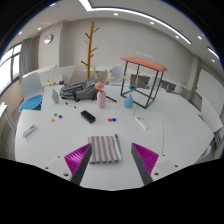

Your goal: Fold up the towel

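Observation:
A striped towel [105, 149], folded into a small rectangle with pink, grey and white bands, lies flat on the white table [170, 125]. It rests between and just ahead of my gripper [112, 160], a little toward the left finger. My fingers [78, 158] stand wide apart with their magenta pads facing inward. Neither pad touches the towel, and the gripper is open.
Beyond the towel lie a small black block [88, 116], a white bar [141, 123] and scattered small bits. Farther back are a pink bottle [101, 97], a blue cup [55, 97], a dark bag [78, 90], a wooden coat stand [92, 45] and an orange-topped metal stool [143, 80].

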`<state>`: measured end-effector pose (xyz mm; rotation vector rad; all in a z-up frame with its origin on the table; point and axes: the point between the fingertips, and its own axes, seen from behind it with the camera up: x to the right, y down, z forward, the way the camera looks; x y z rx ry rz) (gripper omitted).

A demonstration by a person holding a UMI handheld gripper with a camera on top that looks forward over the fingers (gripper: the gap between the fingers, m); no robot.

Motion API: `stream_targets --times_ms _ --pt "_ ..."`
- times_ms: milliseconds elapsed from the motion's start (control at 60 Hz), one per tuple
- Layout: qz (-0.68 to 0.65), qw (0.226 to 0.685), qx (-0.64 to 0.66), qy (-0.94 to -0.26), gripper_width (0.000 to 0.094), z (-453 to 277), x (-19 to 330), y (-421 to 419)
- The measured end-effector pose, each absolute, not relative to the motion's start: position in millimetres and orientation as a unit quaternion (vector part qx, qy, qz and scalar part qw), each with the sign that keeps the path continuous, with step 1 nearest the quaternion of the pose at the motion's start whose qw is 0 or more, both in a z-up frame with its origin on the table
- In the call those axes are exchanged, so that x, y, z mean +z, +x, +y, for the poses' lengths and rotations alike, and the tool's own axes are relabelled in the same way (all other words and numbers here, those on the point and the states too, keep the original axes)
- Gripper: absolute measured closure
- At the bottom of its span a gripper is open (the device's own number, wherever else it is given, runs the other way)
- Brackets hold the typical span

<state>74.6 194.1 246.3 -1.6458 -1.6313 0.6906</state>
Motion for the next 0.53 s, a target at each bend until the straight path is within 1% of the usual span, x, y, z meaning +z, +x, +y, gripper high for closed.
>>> stream_targets --times_ms 117,267,417,533 --pt "-0.62 0.367 0.276 -0.636 0.0085 190 267 94" --pt "-0.612 0.365 0.277 -0.645 0.0085 194 264 94" --pt "-0.604 0.403 0.271 -0.632 0.0084 211 276 77" --pt "-0.602 0.387 0.284 -0.638 0.0085 199 272 78"
